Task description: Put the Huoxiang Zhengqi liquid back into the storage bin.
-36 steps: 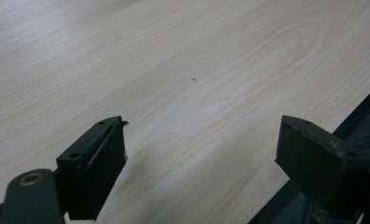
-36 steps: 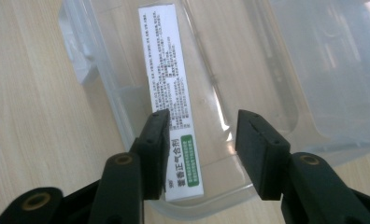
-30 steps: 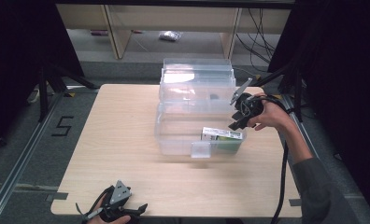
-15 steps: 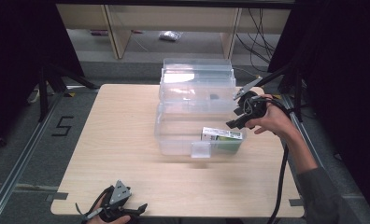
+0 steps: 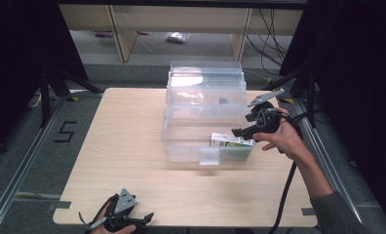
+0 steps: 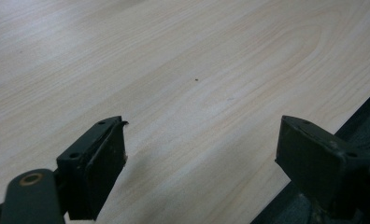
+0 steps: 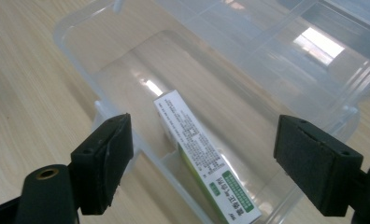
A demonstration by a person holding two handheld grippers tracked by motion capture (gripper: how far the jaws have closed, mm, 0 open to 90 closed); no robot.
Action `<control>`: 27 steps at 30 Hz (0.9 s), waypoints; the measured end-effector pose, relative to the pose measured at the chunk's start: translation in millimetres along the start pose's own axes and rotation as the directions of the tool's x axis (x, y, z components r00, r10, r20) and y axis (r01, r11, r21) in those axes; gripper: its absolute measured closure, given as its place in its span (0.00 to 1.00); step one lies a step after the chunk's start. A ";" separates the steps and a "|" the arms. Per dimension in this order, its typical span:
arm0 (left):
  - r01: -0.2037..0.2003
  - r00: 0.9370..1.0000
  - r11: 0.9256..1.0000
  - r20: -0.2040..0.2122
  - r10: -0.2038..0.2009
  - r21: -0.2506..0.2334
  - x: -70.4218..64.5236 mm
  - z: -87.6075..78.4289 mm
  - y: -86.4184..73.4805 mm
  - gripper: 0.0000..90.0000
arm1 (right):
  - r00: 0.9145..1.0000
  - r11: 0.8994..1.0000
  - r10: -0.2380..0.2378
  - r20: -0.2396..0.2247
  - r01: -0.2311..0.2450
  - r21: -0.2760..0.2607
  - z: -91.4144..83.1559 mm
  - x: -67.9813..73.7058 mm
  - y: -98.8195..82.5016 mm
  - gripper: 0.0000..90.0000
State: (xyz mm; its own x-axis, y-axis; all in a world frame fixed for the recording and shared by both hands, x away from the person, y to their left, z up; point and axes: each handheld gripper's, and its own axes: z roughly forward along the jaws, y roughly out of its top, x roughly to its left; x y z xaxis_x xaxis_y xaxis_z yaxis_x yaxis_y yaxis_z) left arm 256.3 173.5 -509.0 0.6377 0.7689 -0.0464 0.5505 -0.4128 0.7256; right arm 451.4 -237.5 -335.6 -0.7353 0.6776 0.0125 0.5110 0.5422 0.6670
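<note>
A clear plastic box [image 5: 181,146] stands open in the middle of the wooden table. A white and green carton [image 5: 230,142] lies inside it at the right end. My right gripper [image 5: 243,127] hovers just above and right of that end. In the right gripper view its jaws [image 7: 204,128] have just been opening; they stand wide, and the carton [image 7: 192,140] lies below them, untouched. My left gripper [image 5: 144,219] rests at the table's front left edge. It is open [image 6: 202,154] over bare wood with nothing between its jaws.
The box's clear lid section [image 5: 205,78] rises at its far side. The table's front edge [image 5: 205,225] runs right beside the left gripper. A black cable [image 5: 286,195] trails down from the right hand. Shelving and floor lie beyond the table.
The right gripper has shifted slightly to the right and its jaws have spread. The carton has stayed in place in the box. The left gripper has not moved.
</note>
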 end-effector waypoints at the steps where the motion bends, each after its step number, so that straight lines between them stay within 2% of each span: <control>1: -0.002 1.000 1.000 -0.006 0.002 0.002 0.4 0.4 0.0 0.17 | 1.000 1.000 -0.016 0.002 0.016 -0.005 -0.2 -0.1 -1.2 0.23; 2: -0.012 1.000 1.000 -0.007 0.012 0.015 1.2 0.1 0.3 0.17 | 1.000 1.000 0.010 0.001 -0.010 -0.004 -0.5 2.7 -2.8 0.22; 3: -0.003 1.000 1.000 -0.006 0.004 0.007 0.6 0.8 0.1 0.17 | 1.000 1.000 0.006 0.004 -0.006 -0.010 0.5 3.7 -4.5 0.22; 5: -0.013 1.000 1.000 -0.007 0.013 0.014 1.2 0.2 0.3 0.17 | 1.000 1.000 -0.003 0.013 0.004 -0.022 1.7 4.5 -6.1 0.22; 6: -0.001 1.000 1.000 -0.003 0.001 -0.002 0.6 0.9 -0.1 0.17 | 1.000 1.000 0.008 0.010 -0.008 -0.030 0.9 7.6 -8.2 0.22; 7: -0.013 1.000 1.000 -0.006 0.013 0.014 1.3 0.1 0.2 0.17 | 1.000 1.000 0.025 0.000 -0.025 -0.019 -0.1 8.9 -8.3 0.22; 9: -0.013 1.000 1.000 -0.004 0.013 0.010 1.4 0.3 -0.2 0.17 | 1.000 0.999 0.022 0.010 -0.021 -0.043 1.8 9.5 -10.3 0.22; 10: -0.013 1.000 1.000 -0.004 0.013 0.010 1.4 0.3 -0.2 0.17 | 1.000 0.999 0.028 0.003 -0.028 -0.031 1.4 10.3 -10.9 0.21; 11: -0.001 1.000 1.000 -0.005 0.001 0.002 0.4 0.2 0.0 0.17 | 0.999 0.998 0.041 0.005 -0.041 -0.042 2.2 11.7 -11.6 0.21; 15: -0.013 1.000 1.000 -0.004 0.013 0.011 1.4 0.0 0.0 0.17 | 1.000 0.999 0.030 0.006 -0.030 -0.044 3.5 11.4 -13.6 0.20; 16: -0.002 1.000 1.000 -0.005 0.002 0.001 0.6 0.2 0.0 0.17 | 0.999 0.999 0.043 0.001 -0.043 -0.033 3.3 12.8 -14.6 0.20; 18: -0.001 1.000 1.000 -0.006 0.001 0.001 0.6 0.1 -0.1 0.17 | 0.998 0.997 0.055 0.006 -0.054 -0.052 4.4 14.2 -16.2 0.20; 19: -0.012 1.000 1.000 -0.006 0.012 0.010 1.3 -0.4 -0.1 0.17 | 0.999 0.998 0.045 0.004 -0.044 -0.043 3.4 14.6 -17.2 0.20; 20: -0.013 1.000 1.000 -0.006 0.013 0.009 1.3 -0.4 0.0 0.17 | 0.999 0.998 0.033 0.012 -0.032 -0.059 5.1 14.7 -18.5 0.20; 21: -0.002 1.000 1.000 -0.006 0.002 0.000 0.5 0.0 0.0 0.17 | 0.999 0.998 0.051 0.004 -0.051 -0.044 3.3 16.4 -18.4 0.20; 23: -0.001 1.000 1.000 -0.006 0.001 -0.001 0.4 0.0 0.0 0.17 | 0.999 0.997 0.053 0.008 -0.052 -0.065 4.7 18.8 -20.1 0.20; 24: -0.007 1.000 1.000 -0.003 0.007 0.005 0.6 -0.4 0.0 0.17 | 0.999 0.997 0.042 0.004 -0.042 -0.059 3.9 18.7 -20.4 0.19; 25: 0.010 1.000 1.000 0.004 -0.010 -0.010 -0.9 0.4 -0.3 0.17 | 0.999 0.997 0.042 0.010 -0.042 -0.063 3.6 19.6 -20.9 0.19; 26: 0.010 1.000 1.000 0.004 -0.010 -0.010 -0.9 0.4 -0.3 0.17 | 0.998 0.995 0.065 0.006 -0.065 -0.072 4.6 22.1 -21.7 0.19; 27: 0.007 1.000 1.000 -0.001 -0.007 -0.007 -0.2 -0.1 -0.1 0.17 | 0.998 0.997 0.057 0.007 -0.057 -0.056 2.6 21.9 -21.9 0.19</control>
State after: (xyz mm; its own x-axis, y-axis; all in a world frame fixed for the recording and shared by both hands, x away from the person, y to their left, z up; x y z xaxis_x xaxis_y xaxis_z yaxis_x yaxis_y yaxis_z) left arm 256.1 173.4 -509.0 0.6333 0.7722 -0.0511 0.5514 -0.4040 0.7299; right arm 425.2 -233.2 -351.9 -0.7018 0.7109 0.0453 0.5261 0.4744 0.7058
